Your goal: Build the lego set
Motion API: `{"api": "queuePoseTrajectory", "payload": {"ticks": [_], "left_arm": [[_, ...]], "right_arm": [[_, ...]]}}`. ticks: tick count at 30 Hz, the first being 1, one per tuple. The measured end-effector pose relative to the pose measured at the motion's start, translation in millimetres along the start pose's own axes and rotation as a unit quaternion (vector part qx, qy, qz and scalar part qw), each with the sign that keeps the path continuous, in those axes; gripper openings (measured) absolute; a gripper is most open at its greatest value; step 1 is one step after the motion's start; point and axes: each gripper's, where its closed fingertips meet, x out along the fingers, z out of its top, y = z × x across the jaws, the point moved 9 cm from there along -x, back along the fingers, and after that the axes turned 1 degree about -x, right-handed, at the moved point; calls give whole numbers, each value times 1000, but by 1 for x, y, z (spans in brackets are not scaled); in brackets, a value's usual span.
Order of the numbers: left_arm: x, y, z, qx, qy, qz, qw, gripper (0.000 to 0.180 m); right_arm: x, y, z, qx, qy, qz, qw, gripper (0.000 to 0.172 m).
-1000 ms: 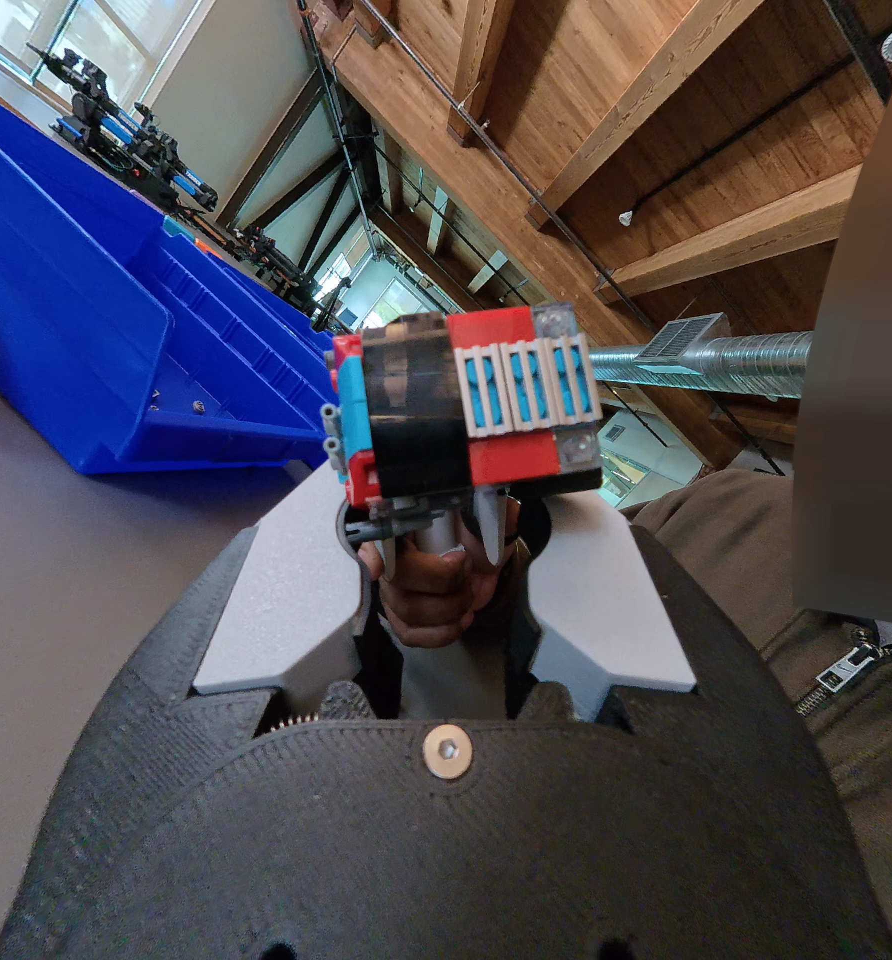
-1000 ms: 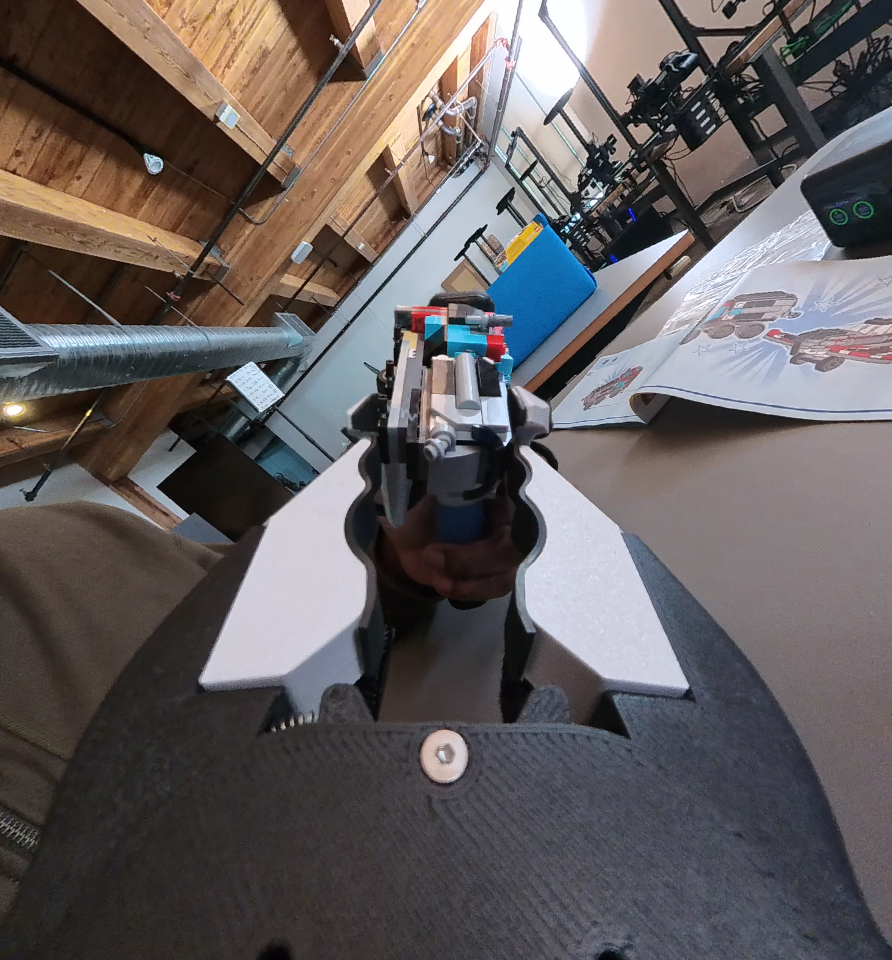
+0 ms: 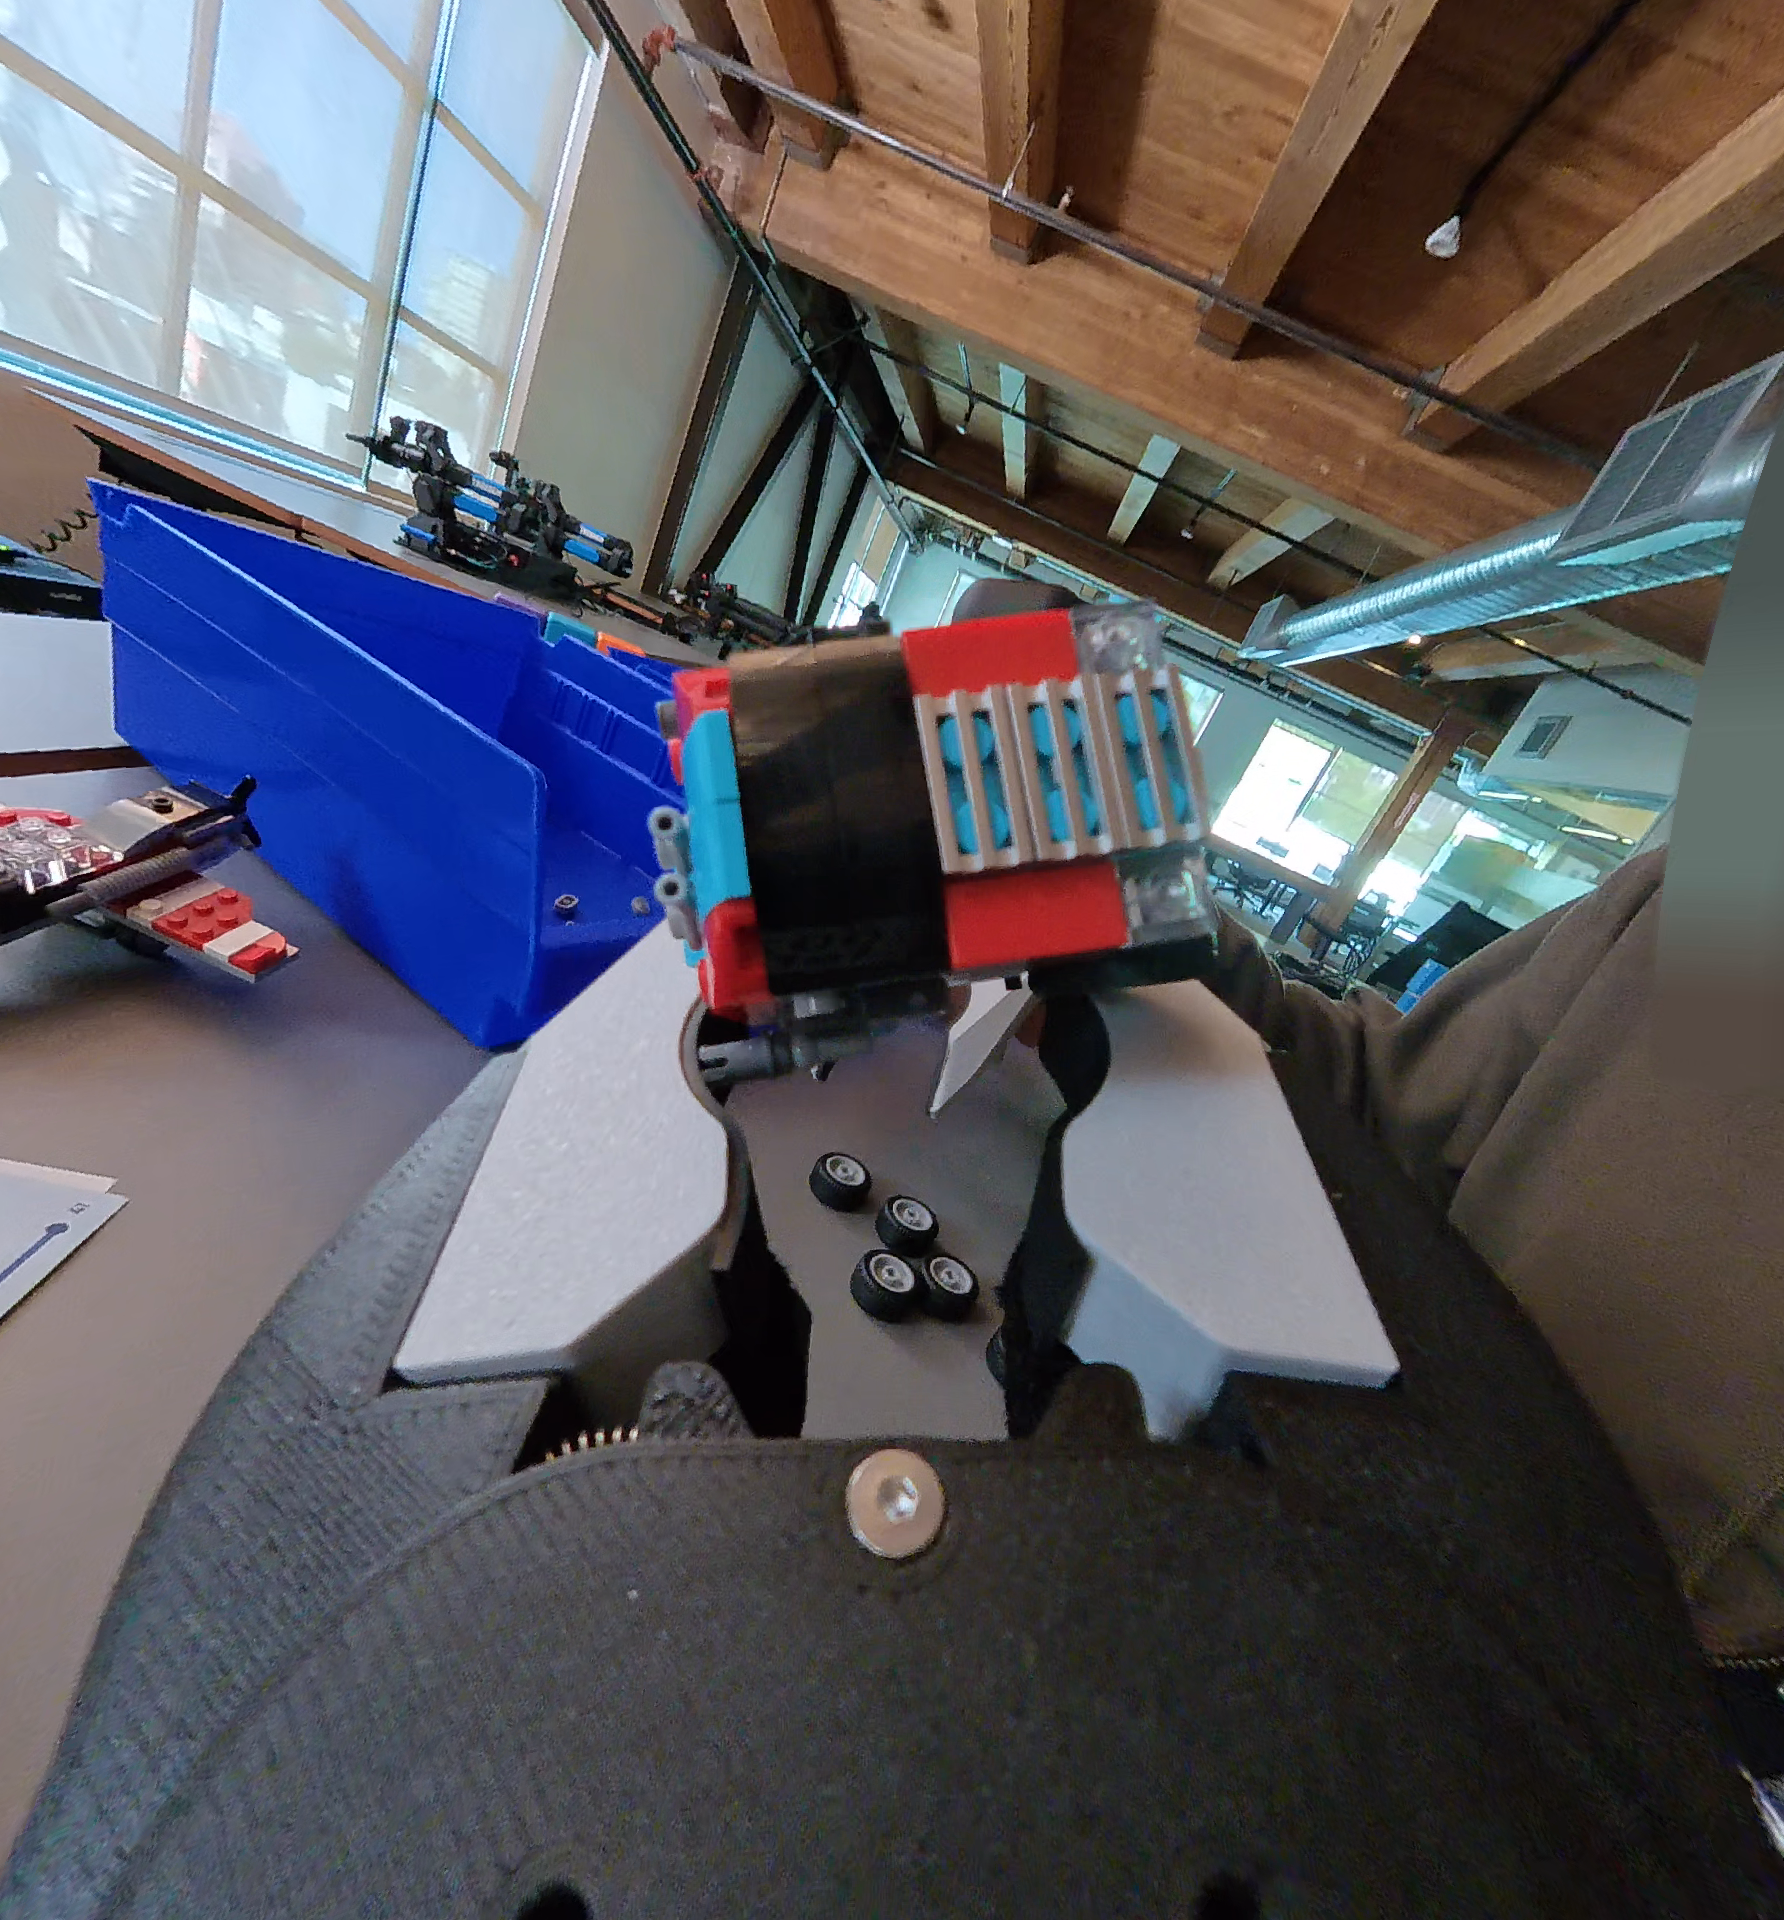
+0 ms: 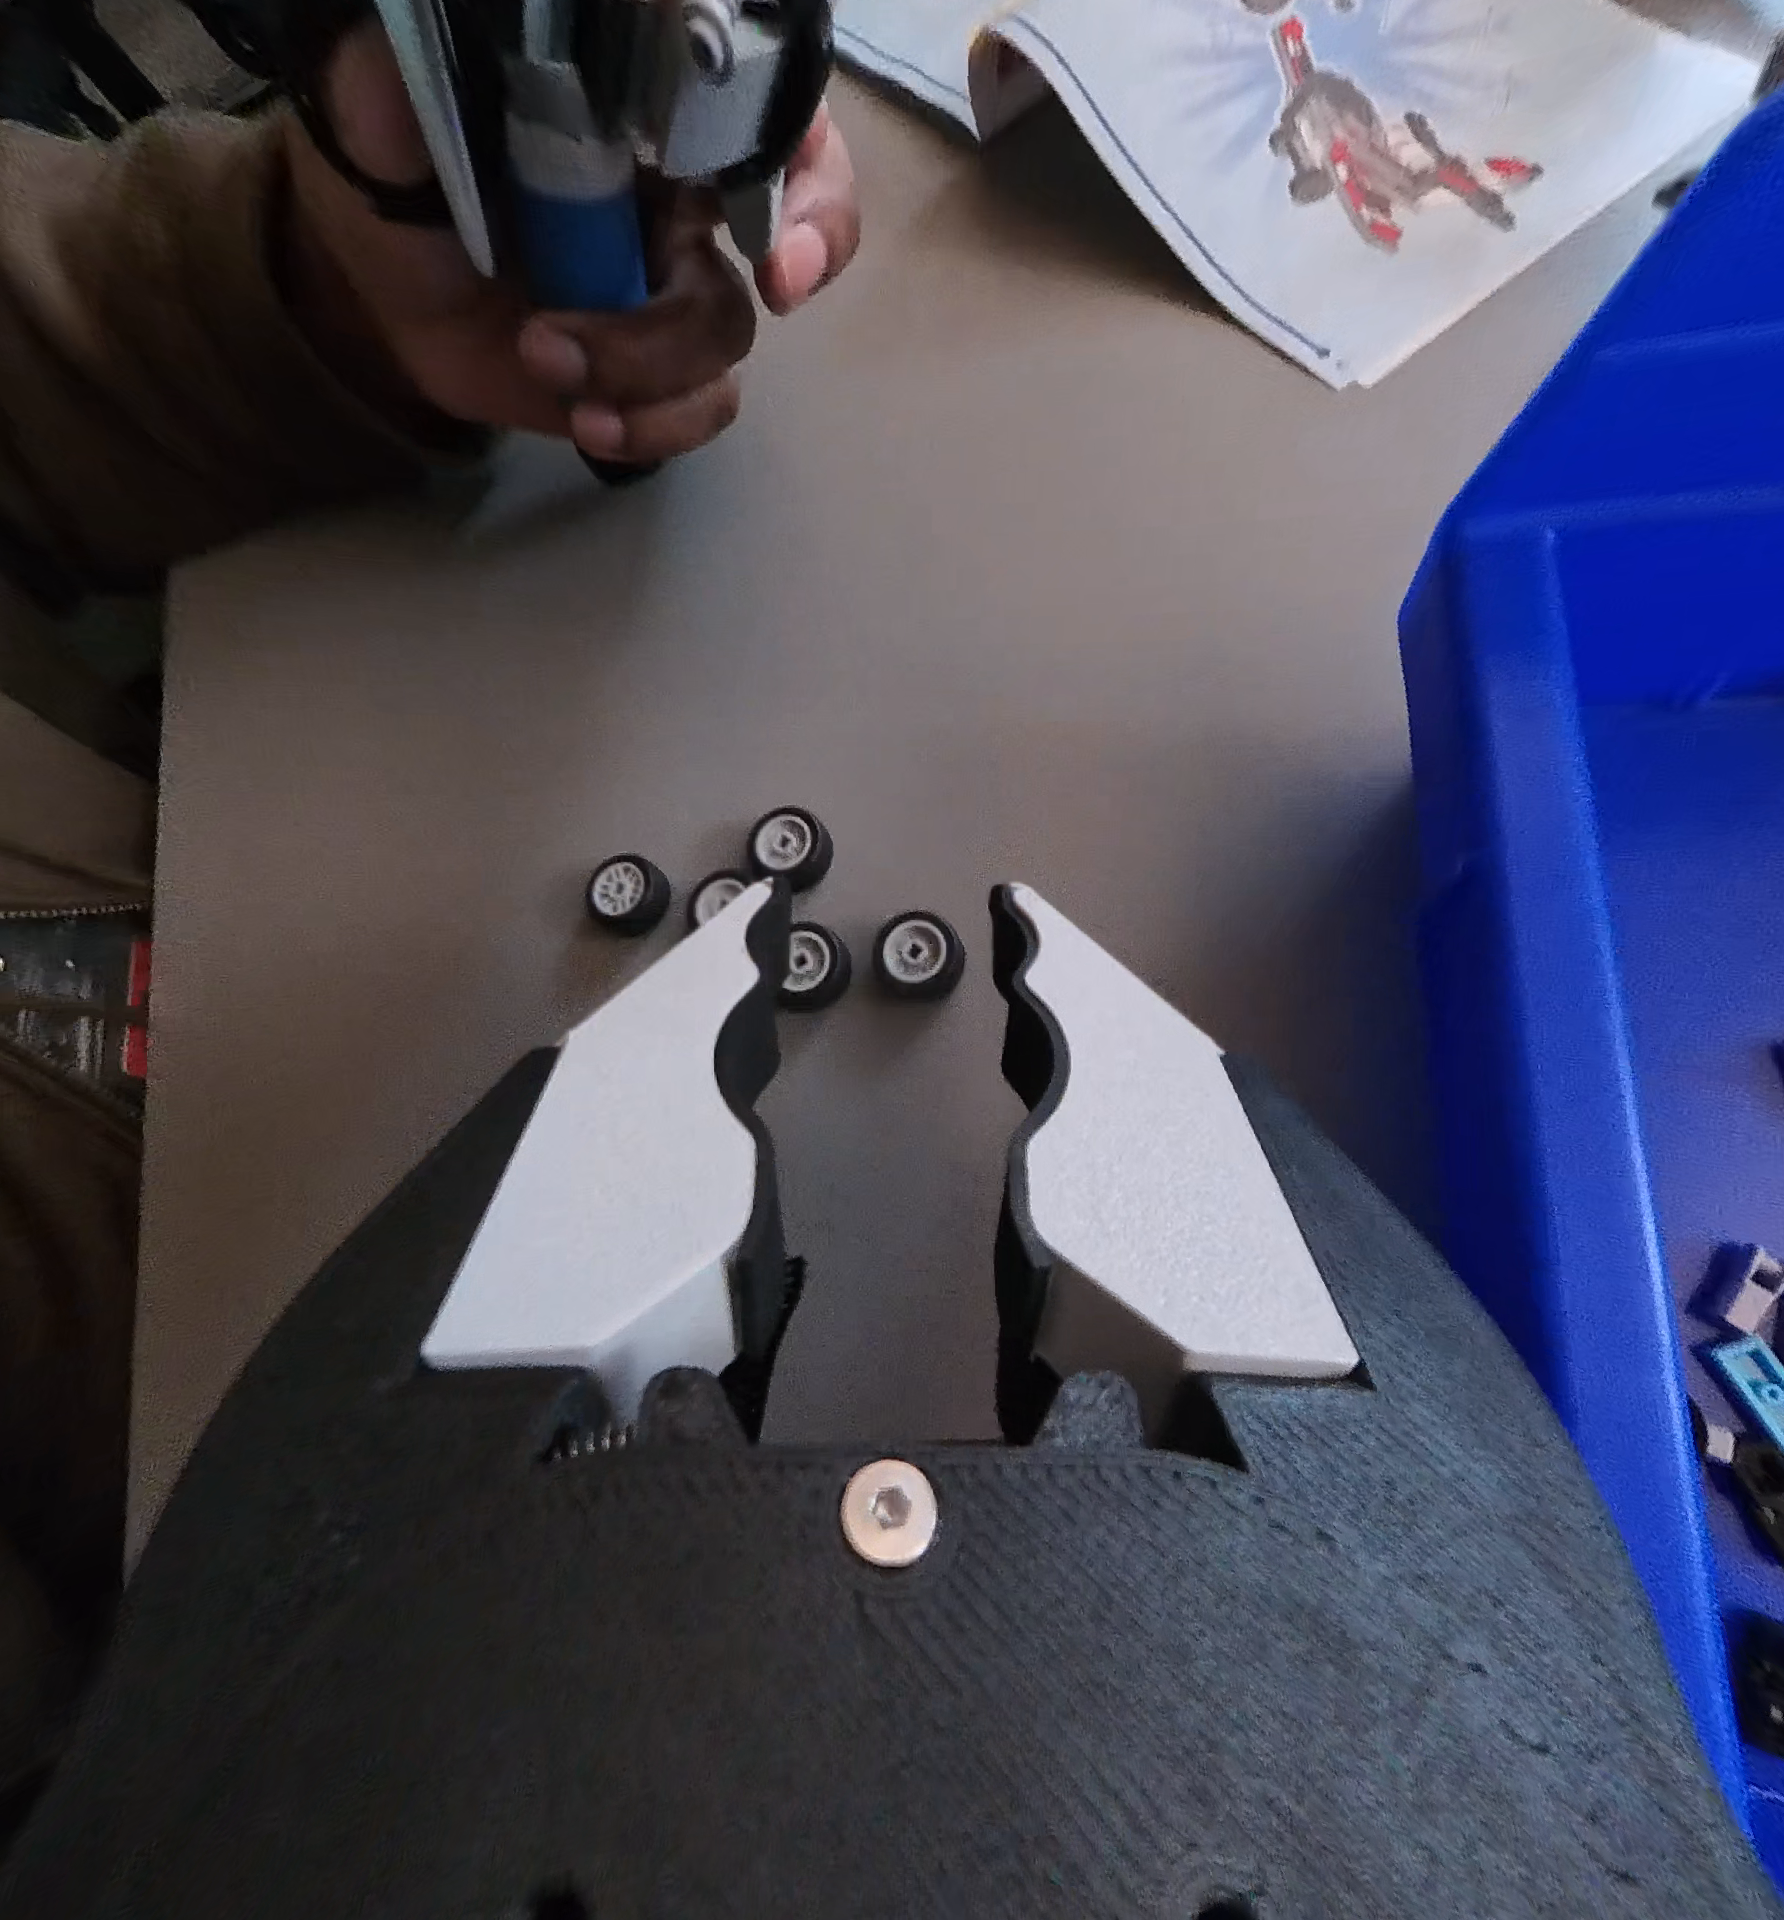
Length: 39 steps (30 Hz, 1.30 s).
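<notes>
**Brick model held aloft over grey counter in timber-roofed workshop**

Tall windows (image 3: 192, 208) light the room at left, above a far bench of dark machine arms (image 3: 503, 509). Below them, a red and white brick aircraft (image 3: 88, 883) rests on the grey counter (image 4: 867, 623) beside a blue bin (image 3: 348, 748). A sheet of paper (image 3: 5, 1236) lies at the near left edge; the small print at its corner is too small to read.

At centre, the left tool (image 3: 888, 1029) is clamped on a red, black and turquoise brick model (image 3: 929, 821), which is held clear of the counter. Its fingertips are hidden behind the model. Wooden beams (image 3: 1283, 156) and a silver air duct (image 3: 1490, 561) run overhead to the right, above an olive jacket (image 3: 1594, 1143).

In the right wrist view, a hand (image 4: 639, 343) grips the left tool's handle at upper left. The right tool (image 4: 883, 904) hangs over small black wheels (image 4: 917, 954) with grey hubs that lie loose on the counter. Its fingers are apart, with two wheels between them and neither one pressed. Farther right lies an open booklet (image 4: 1283, 208) printed with a brick vehicle. The blue bin at the right edge holds loose blue, black and turquoise pieces (image 4: 1771, 1434).
</notes>
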Motion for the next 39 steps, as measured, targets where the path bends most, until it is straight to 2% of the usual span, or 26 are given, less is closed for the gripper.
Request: {"api": "queuePoseTrajectory", "payload": {"ticks": [12, 15, 27, 39], "left_arm": [[3, 1, -6, 4, 33, 7, 999, 56], [3, 1, -7, 6, 38, 6, 999, 56], [6, 3, -10, -8, 64, 20, 998, 56], [5, 3, -10, -12, 69, 24, 997, 56]], "right_arm": [[20, -2, -20, -36, 87, -22, 995, 30], [23, 0, -19, -55, 87, -21, 994, 22], [3, 3, -4, -79, 47, -53, 994, 22], [5, 2, 4, -75, 15, -77, 994, 23]]}}
